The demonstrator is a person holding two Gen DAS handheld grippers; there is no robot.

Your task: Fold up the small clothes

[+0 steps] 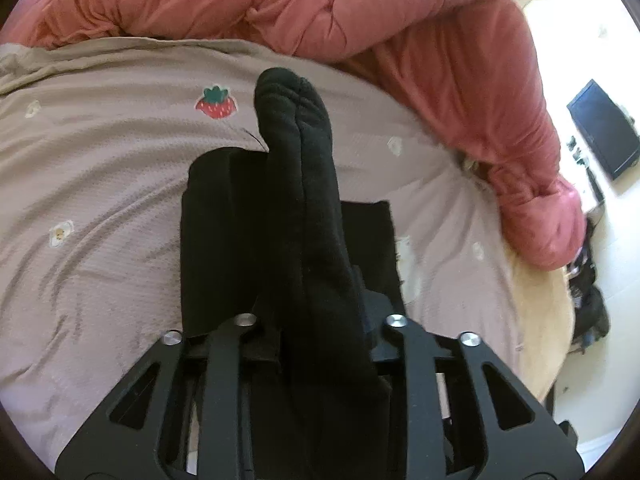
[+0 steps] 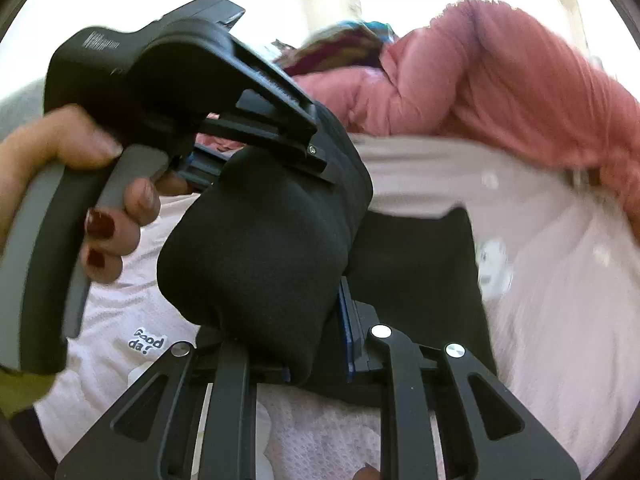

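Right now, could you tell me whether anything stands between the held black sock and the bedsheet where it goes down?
Only a flat black cloth, lying on the sheet directly under the black sock. Nothing else visible is between them; the pink duvet is heaped farther back, clear of it.

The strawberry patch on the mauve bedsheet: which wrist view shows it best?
The left wrist view. There the red strawberry patch with green leaves lies sharp and unobstructed on the mauve textured bedsheet, just left of the black fabric garment. The right wrist view shows no strawberry at all.
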